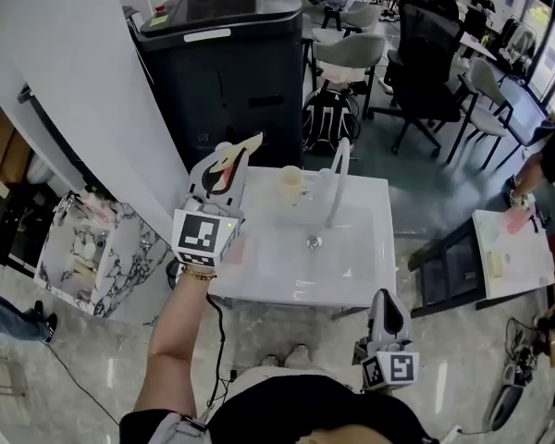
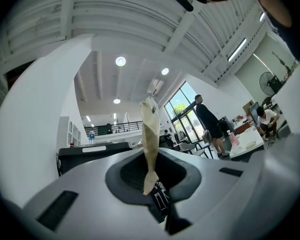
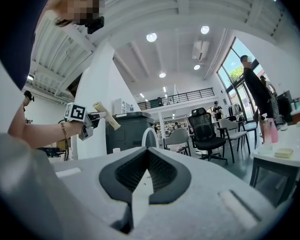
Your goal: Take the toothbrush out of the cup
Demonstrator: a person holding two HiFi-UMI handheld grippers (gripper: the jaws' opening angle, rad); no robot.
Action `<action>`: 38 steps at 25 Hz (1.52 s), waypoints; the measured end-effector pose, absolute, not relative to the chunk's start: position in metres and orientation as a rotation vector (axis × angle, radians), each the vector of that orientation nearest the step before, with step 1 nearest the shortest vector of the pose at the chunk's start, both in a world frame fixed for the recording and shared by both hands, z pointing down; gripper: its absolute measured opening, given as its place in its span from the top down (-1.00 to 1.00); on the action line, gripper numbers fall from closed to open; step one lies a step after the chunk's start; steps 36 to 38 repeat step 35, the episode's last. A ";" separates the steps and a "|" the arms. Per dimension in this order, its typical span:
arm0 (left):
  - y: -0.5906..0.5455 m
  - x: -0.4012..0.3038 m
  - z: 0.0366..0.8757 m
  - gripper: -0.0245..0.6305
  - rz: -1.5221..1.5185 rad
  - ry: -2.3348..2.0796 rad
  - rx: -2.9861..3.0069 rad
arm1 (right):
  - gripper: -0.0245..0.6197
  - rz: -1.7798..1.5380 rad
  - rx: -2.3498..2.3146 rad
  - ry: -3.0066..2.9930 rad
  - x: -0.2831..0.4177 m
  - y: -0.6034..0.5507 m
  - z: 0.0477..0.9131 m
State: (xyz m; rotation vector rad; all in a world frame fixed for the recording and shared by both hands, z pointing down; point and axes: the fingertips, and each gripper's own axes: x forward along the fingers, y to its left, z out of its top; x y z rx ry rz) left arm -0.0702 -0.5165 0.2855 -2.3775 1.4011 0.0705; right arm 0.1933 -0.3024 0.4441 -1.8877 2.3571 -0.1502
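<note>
Gripping a cream, flat-handled plastic toothbrush in the left gripper, jaws nearly together and pinching the lower end of the handle. Holding that toothbrush in the air, fully out of the pale, translucent plastic cup and apart from it, at 9 o'clock of the cup in the head view. Showing the toothbrush rising toward 12 o'clock from between the grey jaws in the left gripper view. Leaving the cup upright on the back ledge of a white rectangular ceramic sink, just beside a white curved faucet, at the faucet's 9 o'clock. Carrying the right gripper low at 5 o'clock of the sink basin, near its front edge, jaws closed together with nothing between them. Facing a tall black lidded cabinet at 12 o'clock beyond the sink. Standing with a white marble-patterned side table at 9 o'clock of the sink and black office chairs at 1 o'clock.
</note>
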 end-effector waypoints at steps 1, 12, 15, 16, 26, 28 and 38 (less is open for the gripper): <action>-0.514 -0.072 0.285 0.84 0.072 1.402 -2.376 | 0.92 -0.146 -1.882 2.361 0.191 -0.303 0.443; -0.504 -0.083 0.287 0.84 0.094 1.423 -2.385 | 0.92 -0.113 -1.880 2.372 0.182 -0.306 0.438; -0.505 -0.084 0.287 0.84 0.089 1.420 -2.383 | 0.91 -0.112 -1.883 2.371 0.181 -0.306 0.438; -0.506 -0.084 0.287 0.84 0.090 1.422 -2.384 | 0.91 -0.109 -1.883 2.371 0.181 -0.306 0.438; -0.512 -0.080 0.299 0.84 0.070 1.424 -2.401 | 0.91 -0.099 -1.893 2.360 0.186 -0.306 0.437; -0.512 -0.077 0.299 0.84 0.068 1.414 -2.407 | 0.92 -0.097 -1.897 2.357 0.187 -0.306 0.438; -0.519 -0.073 0.306 0.84 0.041 1.410 -2.411 | 0.91 -0.098 -1.900 2.363 0.188 -0.309 0.439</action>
